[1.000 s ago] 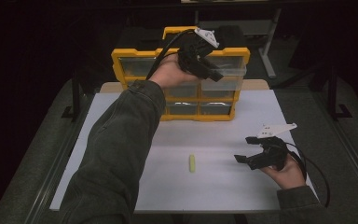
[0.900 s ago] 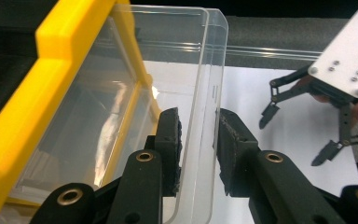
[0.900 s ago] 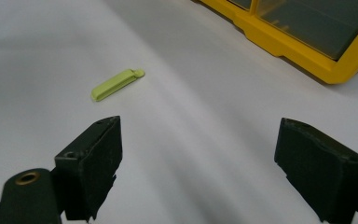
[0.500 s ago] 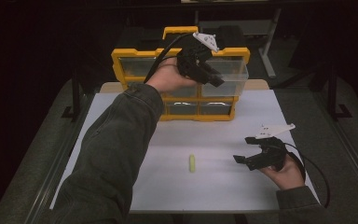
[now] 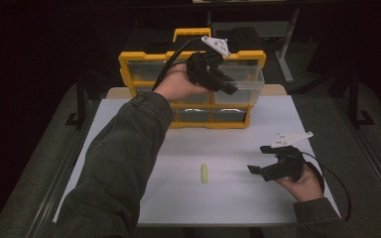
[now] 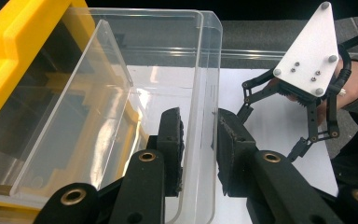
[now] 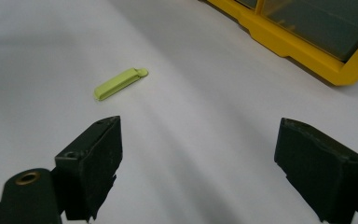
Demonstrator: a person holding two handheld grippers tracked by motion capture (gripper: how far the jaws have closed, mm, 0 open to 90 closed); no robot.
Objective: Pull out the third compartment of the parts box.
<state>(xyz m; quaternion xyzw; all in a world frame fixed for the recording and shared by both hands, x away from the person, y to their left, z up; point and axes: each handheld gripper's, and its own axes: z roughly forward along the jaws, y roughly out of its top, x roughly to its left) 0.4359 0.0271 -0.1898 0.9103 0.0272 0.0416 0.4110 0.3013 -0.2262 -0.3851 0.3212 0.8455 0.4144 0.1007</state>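
A yellow organizer with clear drawers stands at the back of the white table. My left gripper is shut on the front wall of the clear upper-right drawer, which sticks out of the frame. In the left gripper view the two pads sit on either side of that clear drawer wall. A small yellow-green piece lies flat mid-table, also seen ahead and left in the right gripper view. My right gripper rests open to the right of the piece, nothing between its jaws.
The white table top spreads around the piece, with dark floor past its edges. The organizer's lower drawers are closed. The organizer's yellow corner lies ahead and right of the right gripper. A cable trails from the right hand.
The left gripper has drawn slightly toward the near side with the drawer front in its jaws, so the drawer sticks out a little farther. The right gripper and the yellow-green piece have stayed put.
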